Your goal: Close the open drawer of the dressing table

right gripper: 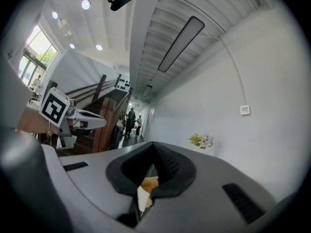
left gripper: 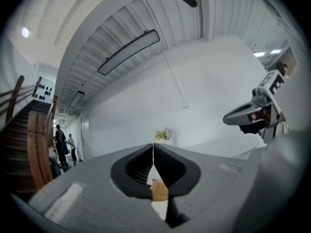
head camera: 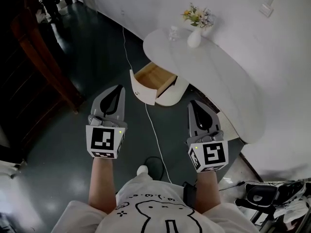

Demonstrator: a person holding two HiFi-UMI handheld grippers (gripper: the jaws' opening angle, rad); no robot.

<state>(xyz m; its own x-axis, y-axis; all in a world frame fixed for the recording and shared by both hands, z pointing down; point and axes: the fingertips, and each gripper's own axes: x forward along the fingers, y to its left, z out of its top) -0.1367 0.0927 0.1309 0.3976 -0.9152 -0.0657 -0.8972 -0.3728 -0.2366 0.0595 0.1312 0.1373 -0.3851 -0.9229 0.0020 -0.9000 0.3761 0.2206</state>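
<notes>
- I'm holding both grippers out in the lower half of the head view, the left gripper (head camera: 115,90) left of centre and the right gripper (head camera: 195,105) right of centre. Both point up the frame toward the dressing table (head camera: 228,81). Neither touches anything, so I read this as lining up before any approach.
- In its own view the left gripper's jaws are pressed together along a thin seam, with nothing between them. The right gripper's view shows the same: jaws together and empty. I judge that a closed tip makes a blunt nose, which suits pushing a panel better than gripping it.
- The drawer (head camera: 154,79) sits at upper centre of the head view, above and between the two grippers and well apart from both. It is pulled out from under the left end of the tabletop, toward the lower left of the frame.
- Its inside is pale bare wood and looks empty. Its front is a white curved panel that matches the table's rounded body. A small mark on that panel is too small for me to identify.
- Low in the gap behind each gripper's jaws, a sliver of wood and white shows, which I take to be the drawer ahead.
- A vase of flowers (head camera: 194,35) stands on the tabletop near the upper edge of the frame, so I'd want a steady push rather than a shove.
- A white cable (head camera: 150,120) runs down the dark floor, passing just beside the drawer front and between my grippers.
</notes>
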